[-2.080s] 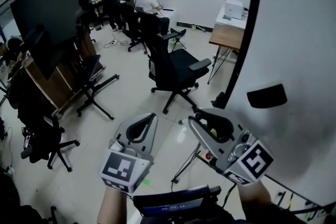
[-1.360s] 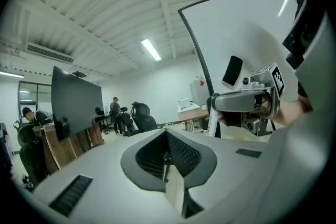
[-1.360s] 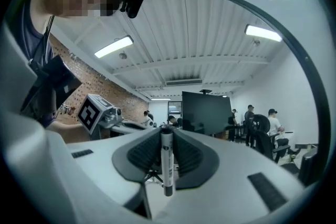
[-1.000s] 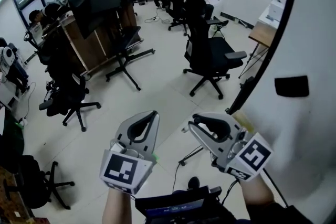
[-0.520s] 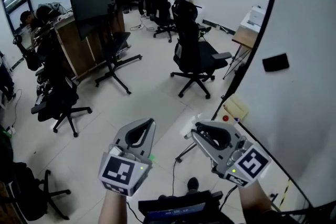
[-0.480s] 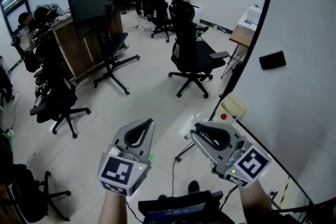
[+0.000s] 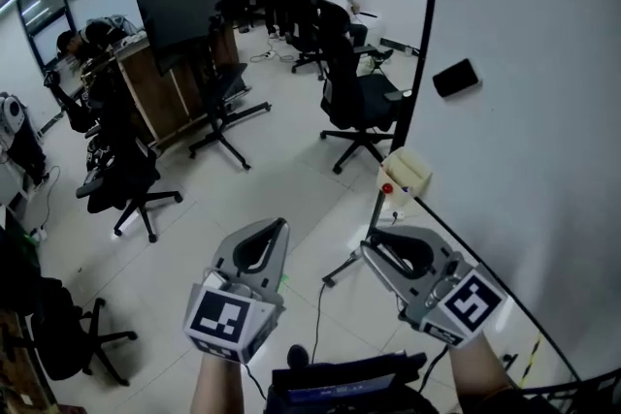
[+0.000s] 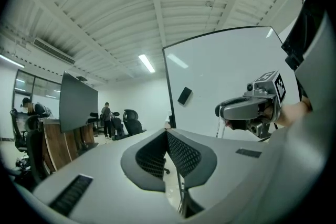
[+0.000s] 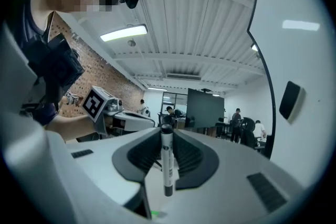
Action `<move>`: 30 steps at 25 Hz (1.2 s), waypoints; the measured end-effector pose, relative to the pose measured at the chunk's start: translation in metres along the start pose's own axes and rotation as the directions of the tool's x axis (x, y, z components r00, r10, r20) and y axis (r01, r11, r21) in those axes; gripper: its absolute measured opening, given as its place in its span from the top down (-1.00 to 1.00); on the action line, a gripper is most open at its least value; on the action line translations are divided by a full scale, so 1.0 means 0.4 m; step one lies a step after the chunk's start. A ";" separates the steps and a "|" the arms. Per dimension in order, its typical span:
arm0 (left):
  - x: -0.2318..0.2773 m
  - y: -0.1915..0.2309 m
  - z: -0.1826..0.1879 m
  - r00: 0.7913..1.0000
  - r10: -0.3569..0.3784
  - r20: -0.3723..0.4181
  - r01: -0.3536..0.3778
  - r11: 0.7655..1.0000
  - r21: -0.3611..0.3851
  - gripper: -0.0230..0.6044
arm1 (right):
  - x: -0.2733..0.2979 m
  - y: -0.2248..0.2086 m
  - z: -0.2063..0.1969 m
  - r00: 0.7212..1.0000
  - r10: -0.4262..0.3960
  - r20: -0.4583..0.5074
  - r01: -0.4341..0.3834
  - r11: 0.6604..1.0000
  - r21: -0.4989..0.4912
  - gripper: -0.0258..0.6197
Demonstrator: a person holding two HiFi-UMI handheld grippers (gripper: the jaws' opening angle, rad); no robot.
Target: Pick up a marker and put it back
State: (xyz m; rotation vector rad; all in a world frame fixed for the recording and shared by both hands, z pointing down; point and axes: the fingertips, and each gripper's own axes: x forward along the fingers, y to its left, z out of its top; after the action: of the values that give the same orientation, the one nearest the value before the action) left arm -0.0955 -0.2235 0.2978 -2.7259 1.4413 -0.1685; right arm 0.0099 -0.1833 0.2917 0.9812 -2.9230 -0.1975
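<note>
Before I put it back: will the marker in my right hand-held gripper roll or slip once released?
The marker looks like a smooth, round, stiff tube, so it would probably roll on a flat surface. It stands upright, pinched in the right hand-held gripper, so it may pivot if bumped.

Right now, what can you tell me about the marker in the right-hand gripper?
The marker is a slim white stick, plastic by the look of it, with a black cap on top, a dark lower end and small dark print on its barrel, too small to read. It stands upright, pinched from both sides between the grey jaws of the right gripper. Nothing else seems to touch it.
</note>
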 end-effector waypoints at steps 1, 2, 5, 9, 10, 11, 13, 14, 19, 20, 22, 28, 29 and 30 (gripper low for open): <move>-0.016 -0.041 0.002 1.000 0.012 0.001 -0.012 1.000 0.003 0.93 | -0.036 0.017 -0.003 1.000 0.019 0.002 -0.019 1.000 -0.005 0.64; -0.032 -0.077 0.001 1.000 0.025 -0.004 -0.025 1.000 0.006 0.93 | -0.071 0.034 -0.007 0.999 0.035 0.003 -0.035 0.999 -0.007 0.64; -0.080 -0.168 -0.007 0.998 0.058 -0.031 -0.058 0.998 0.002 0.93 | -0.158 0.075 -0.021 0.997 0.071 -0.007 -0.071 0.997 0.013 0.64; -0.135 -0.244 -0.015 0.993 0.092 -0.073 -0.092 0.996 -0.001 0.93 | -0.224 0.114 -0.020 0.992 0.124 -0.001 -0.124 0.992 0.036 0.64; -0.147 -0.254 -0.016 0.992 0.102 -0.078 -0.102 0.995 0.002 0.93 | -0.232 0.125 -0.020 0.991 0.137 0.004 -0.137 0.990 0.037 0.64; -0.160 -0.262 -0.016 0.990 0.112 -0.081 -0.112 0.994 0.004 0.93 | -0.239 0.138 -0.018 0.989 0.150 0.010 -0.151 0.988 0.037 0.64; -0.189 -0.276 -0.015 0.988 0.126 -0.085 -0.126 0.992 0.009 0.93 | -0.249 0.171 -0.012 0.985 0.174 0.019 -0.174 0.984 0.041 0.64; -0.204 -0.282 -0.015 0.987 0.130 -0.089 -0.129 0.992 0.011 0.93 | -0.253 0.189 -0.008 0.983 0.183 0.021 -0.183 0.982 0.042 0.64; -0.295 -0.283 -0.029 0.985 0.143 -0.101 -0.141 0.990 0.019 0.93 | -0.243 0.283 0.007 0.977 0.210 0.038 -0.212 0.976 0.045 0.64; -0.321 -0.275 -0.033 0.984 0.145 -0.101 -0.143 0.989 0.021 0.93 | -0.234 0.309 0.009 0.976 0.214 0.041 -0.216 0.975 0.042 0.64; -0.380 -0.255 -0.046 0.984 0.146 -0.102 -0.144 0.989 0.022 0.93 | -0.215 0.366 0.014 0.975 0.219 0.044 -0.221 0.975 0.035 0.64; -0.569 -0.209 -0.073 0.990 0.111 -0.083 -0.111 0.994 0.010 0.93 | -0.167 0.553 0.037 0.982 0.187 0.036 -0.187 0.982 0.016 0.64; -0.602 -0.205 -0.082 0.992 0.099 -0.079 -0.099 0.995 0.002 0.93 | -0.163 0.588 0.039 0.984 0.177 0.030 -0.178 0.984 0.011 0.64; -0.634 -0.202 -0.093 0.993 0.088 -0.076 -0.089 0.996 -0.009 0.93 | -0.162 0.622 0.039 0.986 0.165 0.021 -0.165 0.986 0.005 0.64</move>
State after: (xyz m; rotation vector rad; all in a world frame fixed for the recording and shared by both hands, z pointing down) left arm -0.1754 0.0318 0.3248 -2.6865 1.5842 -0.2624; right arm -0.0884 0.0538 0.3100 0.7363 -3.0065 -0.1909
